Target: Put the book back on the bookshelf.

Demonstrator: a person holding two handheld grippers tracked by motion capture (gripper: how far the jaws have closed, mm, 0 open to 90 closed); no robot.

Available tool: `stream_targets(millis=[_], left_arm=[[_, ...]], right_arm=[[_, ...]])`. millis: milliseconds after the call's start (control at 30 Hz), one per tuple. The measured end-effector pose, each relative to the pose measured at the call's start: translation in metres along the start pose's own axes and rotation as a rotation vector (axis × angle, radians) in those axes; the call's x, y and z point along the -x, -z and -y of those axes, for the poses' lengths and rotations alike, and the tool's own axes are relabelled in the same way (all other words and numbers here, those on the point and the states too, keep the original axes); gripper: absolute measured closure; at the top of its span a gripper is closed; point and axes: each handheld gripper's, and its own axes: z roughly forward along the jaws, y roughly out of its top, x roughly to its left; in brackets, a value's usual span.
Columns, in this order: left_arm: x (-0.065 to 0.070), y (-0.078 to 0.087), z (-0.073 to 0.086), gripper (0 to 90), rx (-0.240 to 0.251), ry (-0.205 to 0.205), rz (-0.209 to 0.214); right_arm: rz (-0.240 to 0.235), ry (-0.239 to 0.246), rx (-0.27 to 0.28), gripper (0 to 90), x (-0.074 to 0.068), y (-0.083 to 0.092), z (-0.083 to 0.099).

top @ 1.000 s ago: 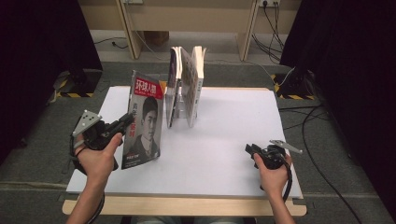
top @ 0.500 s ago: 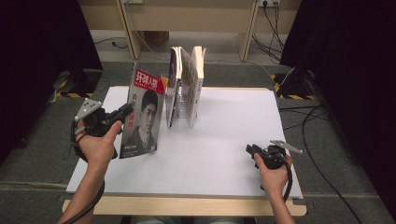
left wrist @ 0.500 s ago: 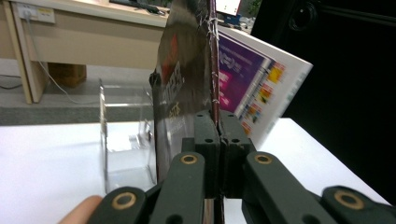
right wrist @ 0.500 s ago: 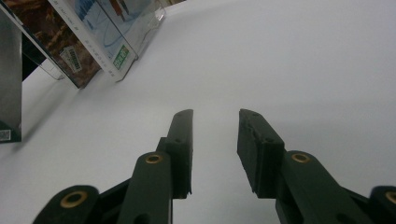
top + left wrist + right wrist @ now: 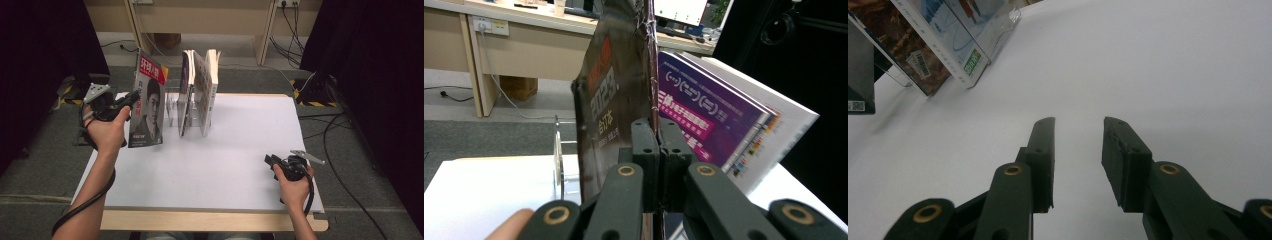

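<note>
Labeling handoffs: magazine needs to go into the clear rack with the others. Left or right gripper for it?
Left. The left gripper is already shut on the magazine, holding it upright right beside the clear rack. The right gripper is open with nothing between its jaws, resting low at the table's near right edge, far from the rack.

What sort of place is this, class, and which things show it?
Probably an office or lab set up for recording: a white table with magazines in a clear rack, desks with wall sockets behind, cables on grey carpet.
</note>
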Motion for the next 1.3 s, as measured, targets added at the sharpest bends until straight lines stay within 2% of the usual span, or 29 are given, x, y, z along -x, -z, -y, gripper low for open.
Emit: stream_targets(millis=[200,367,500,633,800,867,967,1100,1133,1200,1233,1300], left_arm=[[-0.001,-0.024,-0.009,87.8,-0.010,0.005,-0.019],[0.000,-0.045,-0.019,87.8,-0.003,-0.009,-0.045],[-0.001,-0.059,-0.024,87.8,0.012,-0.003,-0.065],[-0.003,-0.073,-0.026,87.7,0.030,0.000,-0.082],[-0.011,-0.090,-0.019,87.6,0.061,0.006,-0.127],[-0.014,-0.089,-0.019,87.5,0.079,-0.002,-0.146],[-0.019,-0.085,-0.015,87.3,0.098,-0.042,-0.164],[-0.024,-0.077,-0.002,87.2,0.104,-0.076,-0.174],[-0.026,-0.075,0.002,87.2,0.102,-0.076,-0.177],[-0.030,-0.072,0.009,87.2,0.104,-0.068,-0.182],[-0.031,-0.070,0.013,87.1,0.101,-0.075,-0.180],[-0.032,-0.066,0.020,86.9,0.098,-0.103,-0.178]], right_arm=[[-0.004,-0.010,-0.007,67.1,0.000,-0.001,0.001],[-0.002,-0.010,-0.002,67.1,0.003,0.000,0.001],[0.002,-0.004,-0.003,67.2,0.004,0.000,0.001],[-0.003,-0.005,-0.009,67.1,0.003,-0.001,0.002],[-0.004,-0.004,-0.015,67.1,0.001,-0.001,0.003],[-0.001,0.011,-0.012,67.1,0.002,-0.001,0.003],[-0.002,0.011,-0.009,67.1,0.003,-0.001,0.003],[0.001,0.014,-0.010,67.1,0.003,-0.001,0.003],[0.000,0.008,-0.013,67.1,0.002,-0.002,0.003],[0.004,0.030,-0.010,67.1,0.002,-0.002,0.003],[0.001,0.016,-0.012,67.1,0.001,-0.002,0.004],[0.001,0.023,-0.009,67.1,0.000,-0.002,0.004]])
